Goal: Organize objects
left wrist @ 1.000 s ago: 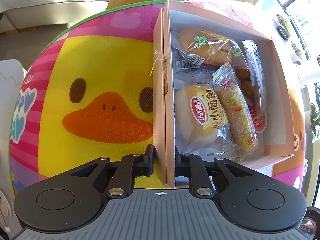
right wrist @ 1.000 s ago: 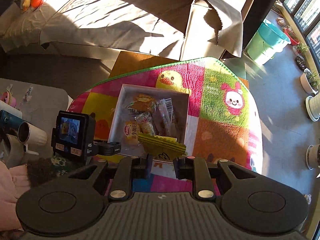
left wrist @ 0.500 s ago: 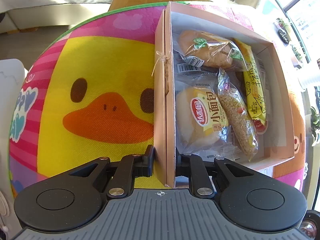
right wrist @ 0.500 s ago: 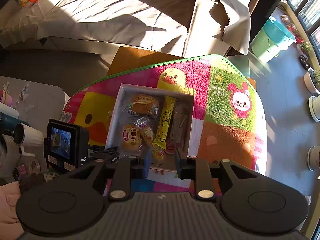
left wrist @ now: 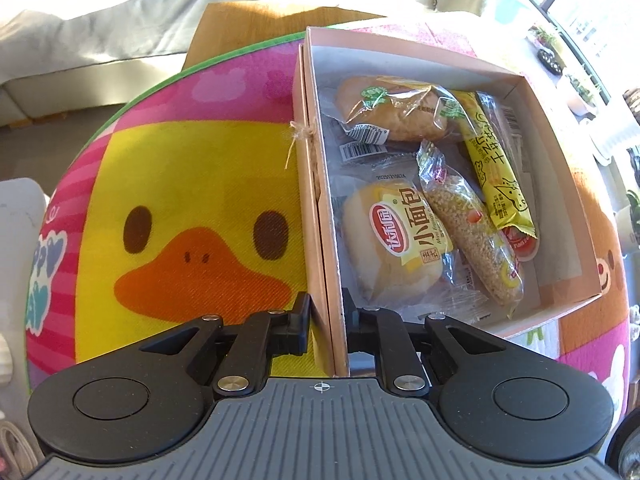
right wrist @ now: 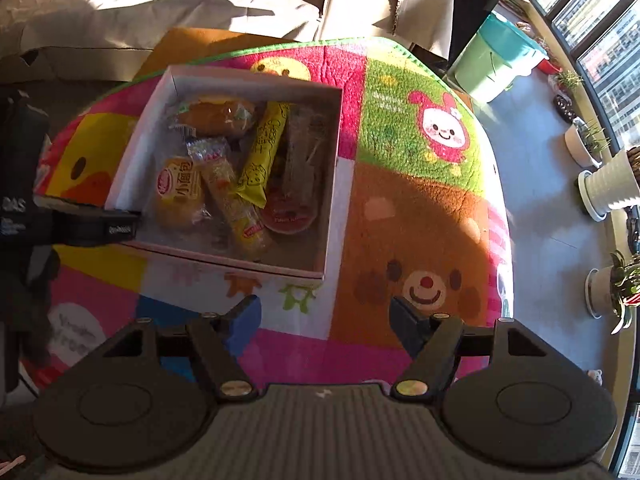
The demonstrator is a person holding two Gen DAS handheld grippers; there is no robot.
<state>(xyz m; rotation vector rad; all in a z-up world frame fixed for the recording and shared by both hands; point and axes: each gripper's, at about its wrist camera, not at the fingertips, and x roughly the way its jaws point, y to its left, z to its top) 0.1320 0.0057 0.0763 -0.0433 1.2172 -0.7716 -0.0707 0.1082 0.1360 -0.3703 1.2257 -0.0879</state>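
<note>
The shallow pale-pink cardboard box sits on the colourful cartoon-animal mat covering the surface. It holds wrapped snacks: a round bun in a clear packet, a long yellow snack packet and a seeded bar. The left gripper has its fingers pinched on the box's near left wall, one inside, one outside. The right gripper hovers just before the box's near wall, its fingers opening, spread wide with nothing between them.

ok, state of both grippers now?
Left gripper: shut on the box wall.
Right gripper: fingers opening, nothing between them.
</note>
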